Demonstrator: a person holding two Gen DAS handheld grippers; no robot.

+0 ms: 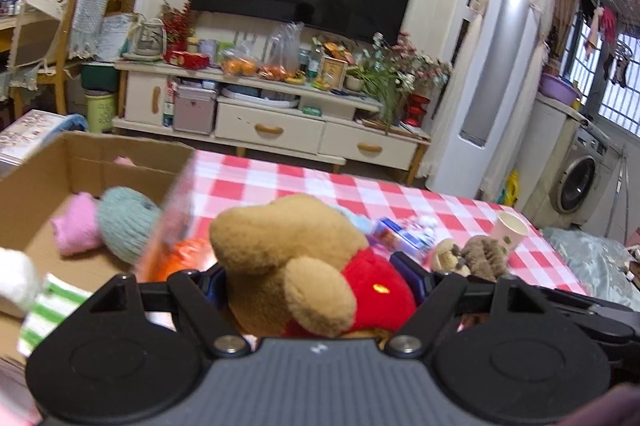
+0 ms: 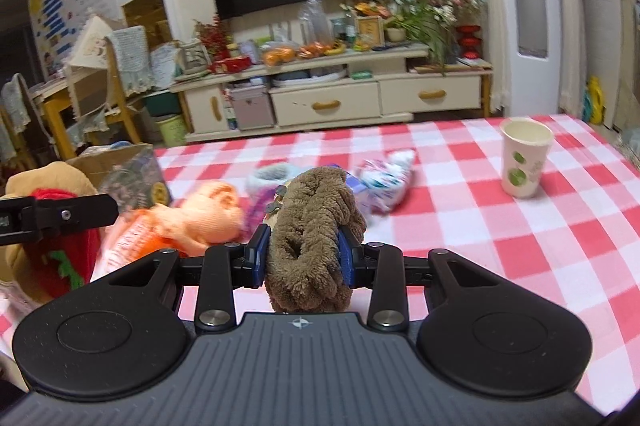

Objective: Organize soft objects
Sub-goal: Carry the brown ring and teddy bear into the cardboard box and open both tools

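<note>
My left claw [image 1: 316,278] is clenched on a tan plush bear [image 1: 288,246] in a red shirt, its head bulging up between the blue pads, held above the near left of the surface [image 1: 400,198]. My right claw [image 2: 305,258] grips a shaggy brown plush toy [image 2: 312,238], squeezed narrow at the middle. Just left of the bear stands one open cardboard box [image 1: 48,182]; inside I count a pink soft piece [image 1: 76,226], a teal knitted one [image 1: 124,222] and a green-striped cloth [image 1: 52,306] cut off at the edge. Beyond my right claw lie an orange knitted toy [image 2: 208,214], blurred, a pale blue fuzzy item [image 2: 268,178] partly hidden, and a crumpled patterned packet [image 2: 384,178]. Farther right stands one paper cup [image 2: 524,158], upright on the red checked cloth.
</note>
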